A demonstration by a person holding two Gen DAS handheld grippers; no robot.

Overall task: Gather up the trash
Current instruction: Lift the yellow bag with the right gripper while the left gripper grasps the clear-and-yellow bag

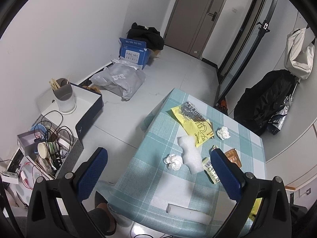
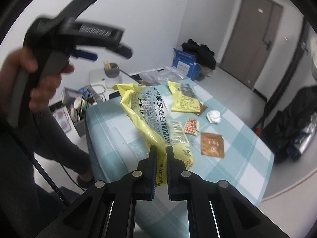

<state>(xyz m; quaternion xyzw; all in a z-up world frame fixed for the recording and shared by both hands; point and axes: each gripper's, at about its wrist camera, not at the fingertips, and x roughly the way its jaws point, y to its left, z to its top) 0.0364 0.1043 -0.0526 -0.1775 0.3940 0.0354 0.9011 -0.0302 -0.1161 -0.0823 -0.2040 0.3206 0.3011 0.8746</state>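
From the left wrist camera, the left gripper (image 1: 158,178) hangs with its blue-padded fingers (image 1: 92,175) spread wide and nothing between them, above the near edge of the counter (image 1: 247,144) covered in a teal-and-white checked cloth. Trash lies scattered on it: a flat yellow-and-clear plastic bread bag (image 1: 193,122), two crumpled white tissue balls (image 1: 173,161) and (image 1: 223,132), a white foam sheet (image 1: 190,154), a small labelled packet (image 1: 211,169) and an orange-brown sachet (image 1: 233,156).

From the right wrist camera, the right gripper (image 2: 160,150) is clenched on the lower end of a second crinkled yellow-and-clear plastic bread bag (image 2: 147,111), which rises limp above the counter (image 2: 237,158). A red-checked wrapper (image 2: 191,129) and a brown square sachet (image 2: 212,144) lie just beyond. A hand (image 2: 39,83) holds the other tool at upper left, blurred; its fingers probably stand apart here too.

The grip bites only a thin fold of slick film, so the bag could slide free during a quick swing. Its loose top may also drag the small wrappers off the counter.
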